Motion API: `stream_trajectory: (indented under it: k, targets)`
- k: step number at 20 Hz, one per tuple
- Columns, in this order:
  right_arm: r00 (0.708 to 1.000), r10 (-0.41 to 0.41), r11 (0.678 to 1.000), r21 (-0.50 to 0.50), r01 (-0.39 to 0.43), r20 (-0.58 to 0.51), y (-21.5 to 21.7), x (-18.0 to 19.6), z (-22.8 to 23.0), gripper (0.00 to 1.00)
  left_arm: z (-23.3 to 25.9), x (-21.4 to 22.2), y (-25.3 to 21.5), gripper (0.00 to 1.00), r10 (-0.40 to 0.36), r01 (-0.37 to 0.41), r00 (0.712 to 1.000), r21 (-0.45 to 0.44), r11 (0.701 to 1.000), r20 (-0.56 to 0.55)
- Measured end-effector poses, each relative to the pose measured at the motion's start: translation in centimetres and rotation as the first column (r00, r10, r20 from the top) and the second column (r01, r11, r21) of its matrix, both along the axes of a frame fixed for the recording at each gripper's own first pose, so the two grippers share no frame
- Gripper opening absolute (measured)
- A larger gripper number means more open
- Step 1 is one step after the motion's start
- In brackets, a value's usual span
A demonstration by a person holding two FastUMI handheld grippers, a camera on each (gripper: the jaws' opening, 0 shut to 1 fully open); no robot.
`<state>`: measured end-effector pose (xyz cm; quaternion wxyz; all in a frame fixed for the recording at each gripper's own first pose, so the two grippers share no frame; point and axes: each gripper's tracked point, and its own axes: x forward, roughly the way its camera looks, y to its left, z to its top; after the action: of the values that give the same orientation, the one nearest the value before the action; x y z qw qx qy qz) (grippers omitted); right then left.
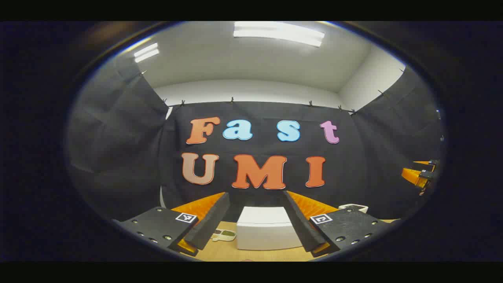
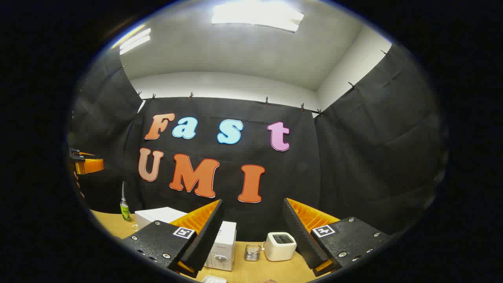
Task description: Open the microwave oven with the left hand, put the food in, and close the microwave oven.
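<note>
Left gripper (image 1: 256,220): jaws wide apart, held nothing.
Right gripper (image 2: 253,232): spread open, empty.
Microwave oven (image 1: 265,230): door closed, on counter (image 1: 228,253).

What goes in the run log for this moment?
left gripper: open, raised, facing microwave oven | right gripper: open, empty | microwave door: cannot tell | stage: approach, untouched
</note>
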<state>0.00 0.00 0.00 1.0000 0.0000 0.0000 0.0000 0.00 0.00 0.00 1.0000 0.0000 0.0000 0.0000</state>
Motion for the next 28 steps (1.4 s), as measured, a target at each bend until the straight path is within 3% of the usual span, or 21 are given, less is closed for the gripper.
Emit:
stream_trajectory:
  k: [2, 5, 15, 18, 19, 20, 22, 28]
  targets:
    - [1.0, 0.011, 1.0, -0.002, -0.011, 0.008, 0.4, 0.1, 0.2, 0.93, 0.1, -0.2, 0.1, 0.92, 0.013, -0.013, 1.0, 0.035, 0.999, 0.004]
    - [1.0, 0.021, 1.0, 0.002, -0.022, 0.01, 1.0, 0.3, 0.3, 0.93, 0.2, 0.1, -0.1, 0.88, 0.024, -0.024, 1.0, 0.058, 0.998, 0.008]
    - [1.0, 0.02, 1.0, 0.01, -0.02, -0.001, 1.1, 0.9, 0.2, 0.93, -0.1, 0.8, 0.9, 0.91, 0.029, -0.029, 1.0, -0.031, 0.999, 0.002]
    - [1.0, 0.014, 1.0, 0.011, -0.014, -0.003, 0.8, 0.7, -0.1, 0.93, -0.3, 1.0, -0.8, 0.88, -0.034, 0.035, 0.999, -0.091, 0.995, 0.014]
    - [1.0, 0.013, 1.0, 0.014, -0.013, -0.008, 0.7, 0.7, -0.4, 0.93, -0.8, 1.0, -1.1, 0.92, -0.049, 0.05, 0.999, -0.109, 0.993, 0.005]
    - [1.0, 0.012, 1.0, 0.015, -0.012, -0.016, 0.6, 0.6, -0.8, 0.93, -1.3, 1.1, -1.2, 0.85, -0.051, 0.05, 0.999, -0.119, 0.992, -0.005]
    - [0.999, 0.003, 1.0, 0.014, -0.003, -0.032, 0.1, 0.4, -1.7, 0.93, -2.4, 1.3, -1.6, 0.91, -0.055, 0.051, 0.998, -0.139, 0.989, -0.028]
    - [0.996, 0.003, 1.0, 0.025, -0.001, -0.086, -1.0, -0.9, -5.0, 0.93, -5.4, 1.5, -6.4, 0.88, -0.186, 0.171, 0.982, -0.23, 0.958, -0.044]
